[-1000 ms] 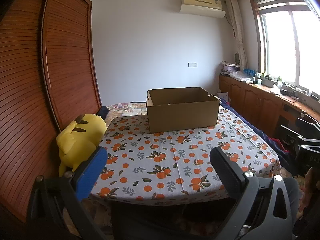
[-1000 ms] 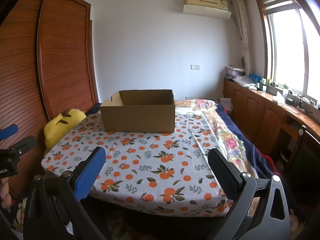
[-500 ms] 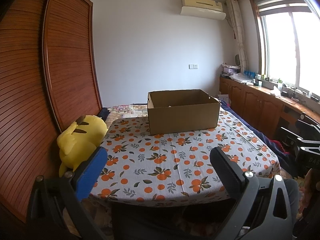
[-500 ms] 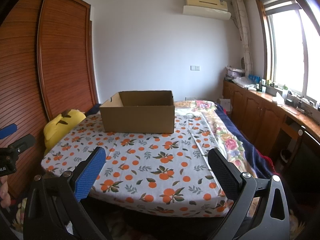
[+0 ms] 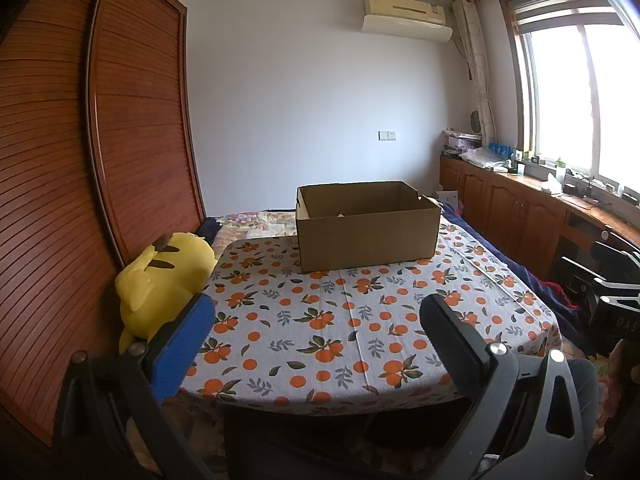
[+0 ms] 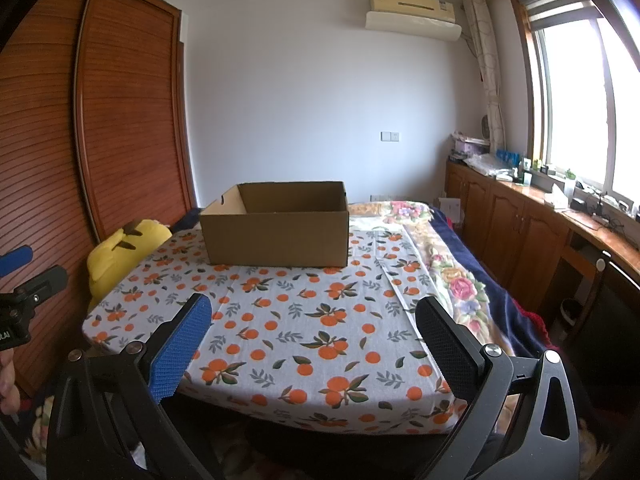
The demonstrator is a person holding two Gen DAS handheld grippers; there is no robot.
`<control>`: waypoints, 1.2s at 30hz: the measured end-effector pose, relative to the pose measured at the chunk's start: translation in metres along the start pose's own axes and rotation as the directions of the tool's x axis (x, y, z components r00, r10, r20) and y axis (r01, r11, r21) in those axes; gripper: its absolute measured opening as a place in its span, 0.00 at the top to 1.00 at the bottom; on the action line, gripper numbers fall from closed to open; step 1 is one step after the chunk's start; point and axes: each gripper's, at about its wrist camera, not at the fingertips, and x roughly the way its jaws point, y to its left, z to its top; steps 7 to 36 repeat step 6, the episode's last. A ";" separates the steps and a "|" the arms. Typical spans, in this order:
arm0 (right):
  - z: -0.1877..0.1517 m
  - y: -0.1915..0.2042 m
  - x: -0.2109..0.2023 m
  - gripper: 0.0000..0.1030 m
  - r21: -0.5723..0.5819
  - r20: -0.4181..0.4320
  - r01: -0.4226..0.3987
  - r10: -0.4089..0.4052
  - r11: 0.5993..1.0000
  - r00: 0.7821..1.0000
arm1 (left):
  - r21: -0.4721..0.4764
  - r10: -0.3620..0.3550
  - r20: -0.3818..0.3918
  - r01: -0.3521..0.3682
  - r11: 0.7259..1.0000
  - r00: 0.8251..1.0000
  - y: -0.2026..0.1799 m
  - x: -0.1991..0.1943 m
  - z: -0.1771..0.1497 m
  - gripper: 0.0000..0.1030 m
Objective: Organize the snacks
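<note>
An open brown cardboard box (image 5: 366,226) stands at the far side of a table covered with an orange-print cloth (image 5: 352,320); it also shows in the right wrist view (image 6: 276,228). A small pale thing shows inside it; no snacks are clearly visible. My left gripper (image 5: 318,312) is open and empty, held before the table's near edge. My right gripper (image 6: 312,318) is open and empty, also before the near edge. The left gripper's tip shows at the left edge of the right wrist view (image 6: 24,276), and the right gripper shows at the right edge of the left wrist view (image 5: 612,292).
A yellow plush toy (image 5: 164,276) lies against the table's left side, next to a wooden slatted wardrobe (image 5: 80,184). A bed with a floral blanket (image 6: 452,272) runs along the table's right side. Wooden cabinets (image 6: 520,232) stand under the window.
Both views have tilted slightly, so the box and table sit a little lower in frame. Both grippers stay open and empty.
</note>
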 end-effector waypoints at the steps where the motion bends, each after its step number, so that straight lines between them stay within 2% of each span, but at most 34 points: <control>1: 0.000 0.000 -0.001 0.00 0.000 0.000 0.001 -0.001 1.000 1.000 | 0.000 0.000 0.001 0.000 1.000 1.000 0.000 -0.001 0.000 0.00; 36: 0.000 0.000 -0.001 0.00 0.000 0.000 0.000 0.000 1.000 1.000 | 0.000 0.000 -0.001 0.000 1.000 1.000 0.000 0.000 0.000 0.00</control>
